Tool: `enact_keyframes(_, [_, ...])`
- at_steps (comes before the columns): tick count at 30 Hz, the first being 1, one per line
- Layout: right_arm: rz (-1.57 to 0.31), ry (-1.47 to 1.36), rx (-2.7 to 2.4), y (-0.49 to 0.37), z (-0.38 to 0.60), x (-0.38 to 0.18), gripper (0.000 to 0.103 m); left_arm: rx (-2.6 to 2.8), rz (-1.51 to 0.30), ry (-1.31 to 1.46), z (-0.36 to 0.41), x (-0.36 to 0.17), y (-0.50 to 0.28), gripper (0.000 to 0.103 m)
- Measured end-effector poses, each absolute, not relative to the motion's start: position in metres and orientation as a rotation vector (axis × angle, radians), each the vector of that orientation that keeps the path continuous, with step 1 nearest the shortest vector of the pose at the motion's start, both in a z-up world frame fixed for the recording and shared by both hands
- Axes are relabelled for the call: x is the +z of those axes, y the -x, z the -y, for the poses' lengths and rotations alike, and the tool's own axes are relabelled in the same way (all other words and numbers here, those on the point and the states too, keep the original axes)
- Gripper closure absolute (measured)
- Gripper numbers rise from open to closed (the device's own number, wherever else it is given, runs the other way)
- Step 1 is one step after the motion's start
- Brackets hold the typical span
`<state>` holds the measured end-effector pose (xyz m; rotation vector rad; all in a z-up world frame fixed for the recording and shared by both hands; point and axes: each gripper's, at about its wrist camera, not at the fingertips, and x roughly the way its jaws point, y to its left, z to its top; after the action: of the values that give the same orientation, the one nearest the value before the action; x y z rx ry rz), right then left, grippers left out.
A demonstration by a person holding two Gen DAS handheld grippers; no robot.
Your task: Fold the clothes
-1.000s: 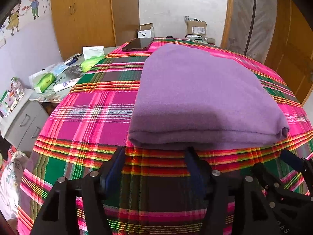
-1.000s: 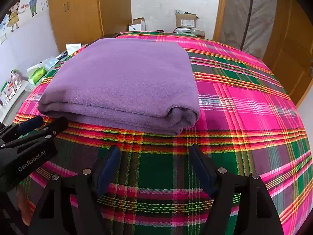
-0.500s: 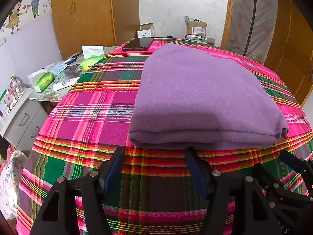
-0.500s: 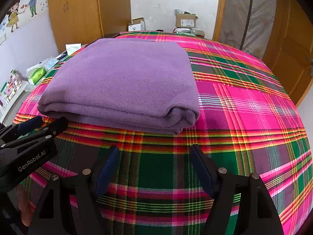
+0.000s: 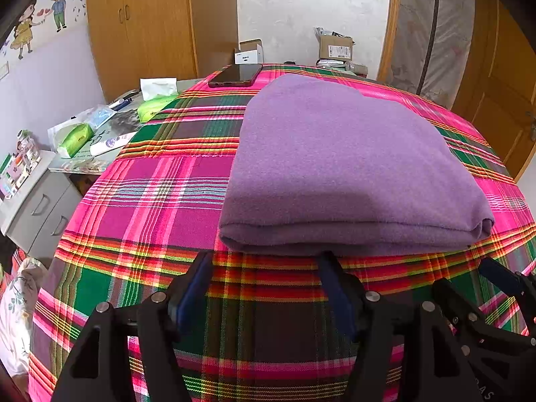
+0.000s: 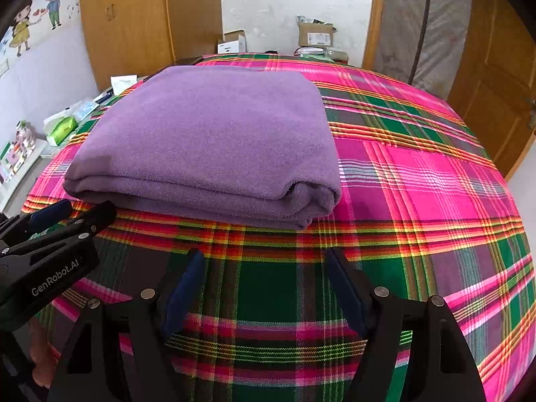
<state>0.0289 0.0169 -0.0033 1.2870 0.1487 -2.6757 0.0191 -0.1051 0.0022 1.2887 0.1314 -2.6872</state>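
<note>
While my left tool (image 5: 264, 264) and right tool (image 6: 264, 261) hung spread and empty just short of the purple garment (image 5: 348, 167), almost nothing had changed from a second before: the garment lay in the same squared, layered bundle on the plaid bedspread (image 5: 150, 201), its thick folded edge toward me. Both tools had kept their place, perhaps drawn back a touch. By my reckoning the folding was as good as finished, with nothing left to grip.

Bright, even daylight — sharp centre, strong fisheye bowing, dark vignetted corners, perhaps slightly soft.
</note>
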Motion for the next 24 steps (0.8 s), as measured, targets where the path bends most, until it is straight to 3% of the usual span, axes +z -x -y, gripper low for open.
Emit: enact_keyframes(24, [-0.136,-1.295,-2.689,-0.0295,-0.0185,-0.0031,0.027,-2.688,-0.132,-1.288,0.1042,0.0025,-0.0194,0.036])
